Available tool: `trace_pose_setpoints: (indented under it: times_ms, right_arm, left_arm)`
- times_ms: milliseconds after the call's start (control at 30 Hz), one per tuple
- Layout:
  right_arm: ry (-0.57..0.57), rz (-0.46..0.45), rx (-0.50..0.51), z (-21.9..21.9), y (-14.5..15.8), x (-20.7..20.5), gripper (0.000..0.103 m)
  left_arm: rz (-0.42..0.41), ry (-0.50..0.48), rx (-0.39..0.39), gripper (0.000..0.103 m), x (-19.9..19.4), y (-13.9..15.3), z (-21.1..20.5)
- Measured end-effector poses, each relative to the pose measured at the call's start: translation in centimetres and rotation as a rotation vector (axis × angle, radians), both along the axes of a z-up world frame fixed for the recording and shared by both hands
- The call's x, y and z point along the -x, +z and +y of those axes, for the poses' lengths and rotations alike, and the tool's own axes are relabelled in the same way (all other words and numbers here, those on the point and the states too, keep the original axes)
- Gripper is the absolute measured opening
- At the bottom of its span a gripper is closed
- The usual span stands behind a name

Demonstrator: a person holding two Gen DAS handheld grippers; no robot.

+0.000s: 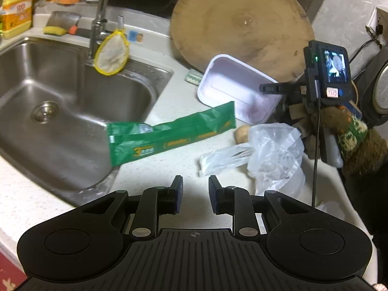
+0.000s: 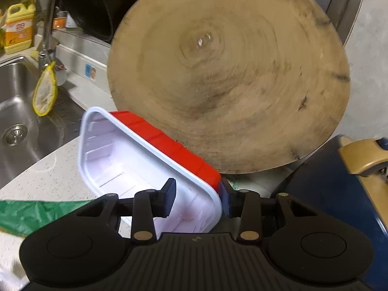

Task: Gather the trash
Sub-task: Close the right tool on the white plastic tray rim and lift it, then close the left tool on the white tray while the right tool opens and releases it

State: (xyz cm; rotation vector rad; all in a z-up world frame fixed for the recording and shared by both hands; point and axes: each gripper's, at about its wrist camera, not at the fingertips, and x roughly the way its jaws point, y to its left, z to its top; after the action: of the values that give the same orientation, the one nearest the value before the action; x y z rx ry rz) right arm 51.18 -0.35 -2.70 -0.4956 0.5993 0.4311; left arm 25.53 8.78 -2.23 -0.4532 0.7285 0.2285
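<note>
A white plastic tray with a red outside stands tilted on the counter against the round wooden board; it also shows in the left wrist view. My right gripper is open, with its left finger inside the tray and its right finger outside the near wall. A long green wrapper lies across the sink's edge and the counter. A crumpled clear plastic bag lies right of it. My left gripper is open and empty, above the counter just short of the wrapper and the bag.
A steel sink with a tap and a yellow-rimmed strainer fills the left. A large round wooden board leans at the back. A brown lump lies by the bag. A detergent jug stands far left.
</note>
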Motion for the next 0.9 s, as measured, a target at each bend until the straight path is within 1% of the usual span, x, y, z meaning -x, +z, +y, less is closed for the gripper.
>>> trace_pose_setpoints:
  times_ms: [33,67,100,133,267,500,600,667,733,800,900]
  right_arm:
    - [-0.006,0.002,-0.014,-0.1,0.2,-0.1,0.015]
    - [0.000,0.011,-0.024,-0.2,0.6,-0.1,0.010]
    - [0.011,0.036,-0.042,-0.4,1.0,-0.1,0.007]
    - [0.021,0.056,-0.066,-0.7,1.5,0.0,0.007]
    - [0.048,0.052,-0.107,-1.4,3.4,1.5,0.007]
    - [0.072,0.039,-0.261,-5.1,8.3,6.1,0.006]
    - [0.100,0.089,-0.312,-6.0,9.6,8.1,0.006]
    - [0.121,0.141,-0.331,-6.1,9.6,9.4,0.006]
    - [0.138,0.204,-0.338,-5.9,9.0,10.7,0.006]
    - [0.150,0.270,-0.331,-5.4,7.8,12.0,0.007]
    - [0.148,0.338,-0.289,-4.4,5.7,13.9,0.007]
  left_arm:
    - [0.001,0.003,-0.002,0.026,0.2,0.0,0.0]
    - [0.001,0.006,-0.002,0.026,0.3,0.0,0.0]
    - [0.002,0.007,-0.003,0.026,0.4,0.0,0.0]
    - [0.002,0.008,-0.004,0.026,0.4,0.0,0.0]
    - [-0.008,-0.013,-0.005,0.026,0.4,0.2,-0.5]
    - [-0.021,-0.080,-0.016,0.026,-0.1,0.5,-2.2]
    - [-0.033,-0.110,-0.019,0.026,0.1,0.8,-3.0]
    - [-0.039,-0.123,-0.024,0.026,0.6,1.0,-3.4]
    - [-0.045,-0.130,-0.029,0.026,1.3,1.2,-3.7]
    - [-0.051,-0.133,-0.035,0.026,2.2,1.3,-3.8]
    - [-0.061,-0.133,-0.043,0.026,3.7,1.5,-3.7]
